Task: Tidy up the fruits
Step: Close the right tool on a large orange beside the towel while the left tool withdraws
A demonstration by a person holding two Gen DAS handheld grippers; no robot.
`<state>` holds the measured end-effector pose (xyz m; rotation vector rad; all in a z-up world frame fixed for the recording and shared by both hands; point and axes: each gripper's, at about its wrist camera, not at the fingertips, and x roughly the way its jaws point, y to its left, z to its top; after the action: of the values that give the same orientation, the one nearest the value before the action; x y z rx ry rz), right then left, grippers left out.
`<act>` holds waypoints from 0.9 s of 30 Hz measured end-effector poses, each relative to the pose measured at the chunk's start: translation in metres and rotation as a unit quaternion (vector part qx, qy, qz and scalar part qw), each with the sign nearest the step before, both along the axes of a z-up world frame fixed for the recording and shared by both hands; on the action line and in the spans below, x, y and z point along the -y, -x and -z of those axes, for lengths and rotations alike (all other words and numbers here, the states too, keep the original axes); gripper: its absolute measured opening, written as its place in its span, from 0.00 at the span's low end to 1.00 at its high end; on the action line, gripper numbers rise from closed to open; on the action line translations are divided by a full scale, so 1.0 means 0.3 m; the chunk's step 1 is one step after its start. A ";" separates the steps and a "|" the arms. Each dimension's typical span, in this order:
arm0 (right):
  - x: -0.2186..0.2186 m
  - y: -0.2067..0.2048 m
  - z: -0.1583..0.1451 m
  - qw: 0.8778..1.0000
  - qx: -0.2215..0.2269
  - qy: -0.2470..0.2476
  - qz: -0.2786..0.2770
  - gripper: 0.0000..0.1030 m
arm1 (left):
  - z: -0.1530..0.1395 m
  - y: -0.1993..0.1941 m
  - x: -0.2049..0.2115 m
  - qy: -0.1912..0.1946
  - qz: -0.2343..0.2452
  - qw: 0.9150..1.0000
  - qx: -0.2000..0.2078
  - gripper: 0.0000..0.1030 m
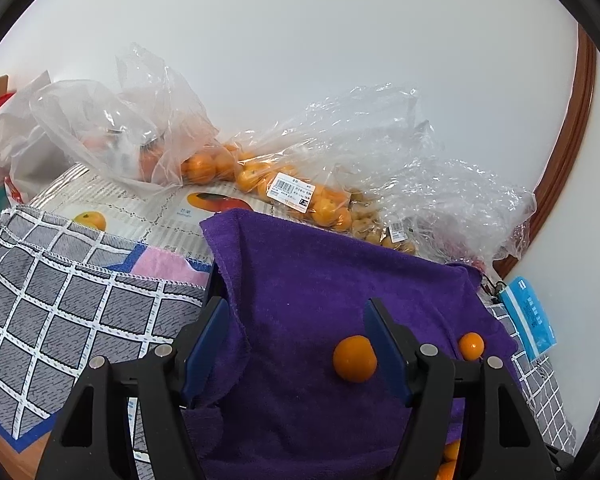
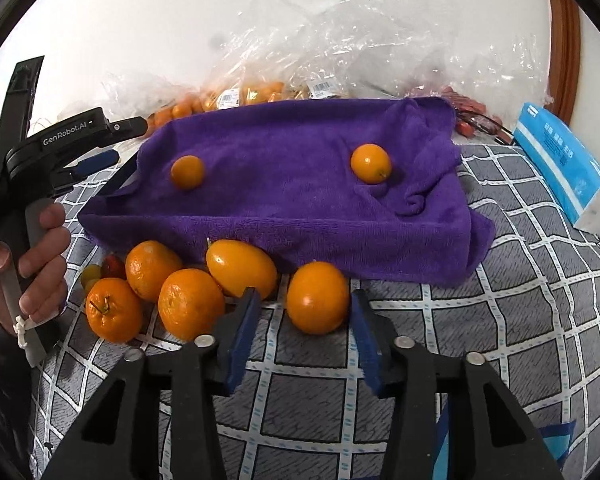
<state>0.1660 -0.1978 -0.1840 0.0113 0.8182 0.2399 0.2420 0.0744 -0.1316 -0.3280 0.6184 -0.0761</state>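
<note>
I have my right fingers [image 2: 306, 296] pointing steeply down at the checked cloth [image 2: 500, 320] on the tabletop. One orange [image 2: 318, 300] sits right between their tips, in front of the purple towel [image 2: 300, 200]. The fingers are only narrowly spread. I see a strip of cloth between the fruit and the finger on the picture's left, while the other finger is just beside the skin or touching it, so I judge nothing is pinched yet.

The orange is almost round, a little taller than wide, so no long axis matters here. It lies a touch towards the right finger rather than in the middle. I judge the closing squeeze turns on that offset, since the fruit may roll leftward towards the heap [image 2: 188, 308] of four more oranges just beside it. One of them, an oval one [image 2: 242, 268], is very close to the left finger.

My left fingers [image 1: 296, 308] are spread wide above the towel and hold nothing. A small orange [image 1: 355, 359] rests on the towel just inside the right-hand finger, and a second [image 1: 471, 346] lies outside it. The left is nearer to those two, the right to the heap. Clear bags [image 1: 300, 184] of more fruit lie behind the towel
</note>
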 end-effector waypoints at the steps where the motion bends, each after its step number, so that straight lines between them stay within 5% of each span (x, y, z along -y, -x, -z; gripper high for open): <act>1: 0.005 -0.004 0.002 1.000 -0.003 -0.002 0.003 0.31 | 0.000 0.002 0.002 -0.001 0.000 1.000 0.001 0.66; 12: 0.053 0.015 -0.024 0.999 0.019 -0.031 0.039 0.31 | -0.015 0.043 0.020 -0.006 0.010 1.000 0.016 0.66; 22: 0.043 -0.021 0.014 0.999 -0.022 -0.024 0.030 0.31 | -0.021 0.069 0.041 -0.011 0.025 1.000 0.013 0.66; 27: 0.042 -0.010 0.007 0.999 -0.008 -0.019 0.038 0.31 | -0.047 0.083 0.063 -0.024 0.039 0.999 0.019 0.66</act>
<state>0.1690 -0.2104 -0.1862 0.0807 0.8277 0.1850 0.2171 0.0554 -0.1174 -0.2554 0.5937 -0.1412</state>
